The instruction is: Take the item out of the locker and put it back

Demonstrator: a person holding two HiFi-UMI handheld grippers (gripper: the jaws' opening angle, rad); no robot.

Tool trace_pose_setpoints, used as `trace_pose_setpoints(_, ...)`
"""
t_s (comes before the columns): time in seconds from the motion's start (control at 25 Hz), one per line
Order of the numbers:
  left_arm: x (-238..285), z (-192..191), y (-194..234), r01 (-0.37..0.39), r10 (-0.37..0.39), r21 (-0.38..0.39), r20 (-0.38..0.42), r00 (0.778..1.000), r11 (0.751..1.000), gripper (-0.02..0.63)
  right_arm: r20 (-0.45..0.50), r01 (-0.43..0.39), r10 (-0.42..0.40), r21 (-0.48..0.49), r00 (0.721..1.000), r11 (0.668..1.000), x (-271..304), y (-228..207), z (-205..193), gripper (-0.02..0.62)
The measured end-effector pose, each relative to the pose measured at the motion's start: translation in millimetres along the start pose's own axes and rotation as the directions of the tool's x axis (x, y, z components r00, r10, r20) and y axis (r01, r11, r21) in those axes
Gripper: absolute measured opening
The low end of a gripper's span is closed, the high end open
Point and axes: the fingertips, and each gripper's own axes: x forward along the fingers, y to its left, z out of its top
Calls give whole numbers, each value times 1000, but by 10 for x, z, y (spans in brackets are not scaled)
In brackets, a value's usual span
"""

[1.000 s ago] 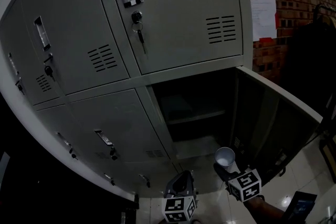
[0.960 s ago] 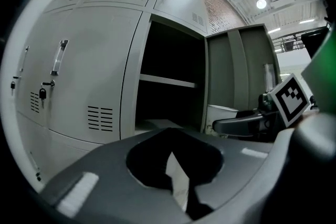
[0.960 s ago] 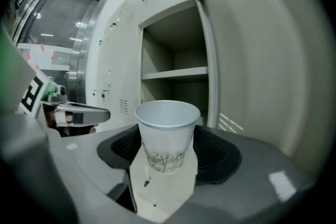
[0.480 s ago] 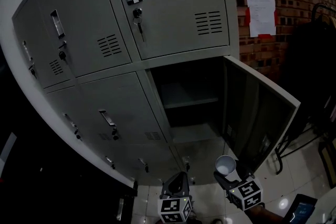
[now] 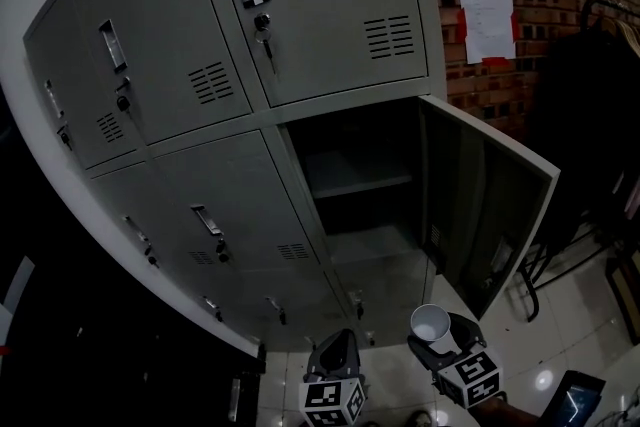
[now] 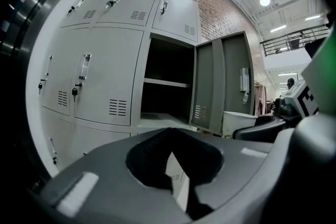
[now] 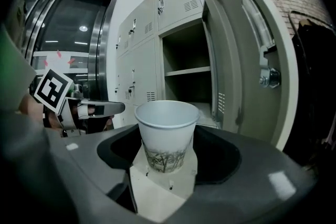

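**Gently with a thin paper cup outside the locker**

The right gripper (image 7: 165, 165) is clamping the paper cup (image 7: 167, 134) low on its wall, near the base. The cup is standing upright in front of the open locker (image 5: 330, 25), outside it, near the swung door (image 5: 485, 205). The left gripper (image 6: 178, 186) is showing its jaws together, empty. I am judging the cup as light, soft-walled and easy to crush, so a low, mild hold is suiting it.

The grey locker bank (image 5: 200, 165) stands on a glossy tiled floor (image 5: 530, 355), seen at the lower right of the frame. In its open compartment at centre, a shelf (image 5: 358, 183) runs across above the compartment's base (image 5: 372, 241).
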Motion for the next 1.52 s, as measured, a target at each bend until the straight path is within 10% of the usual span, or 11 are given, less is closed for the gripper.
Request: trace_pose_setpoints(1.52, -98, 33, 261, 72, -72, -5, 30, 997, 997, -2, 7, 52, -52, -22, 999, 998, 162, 247, 109, 298)
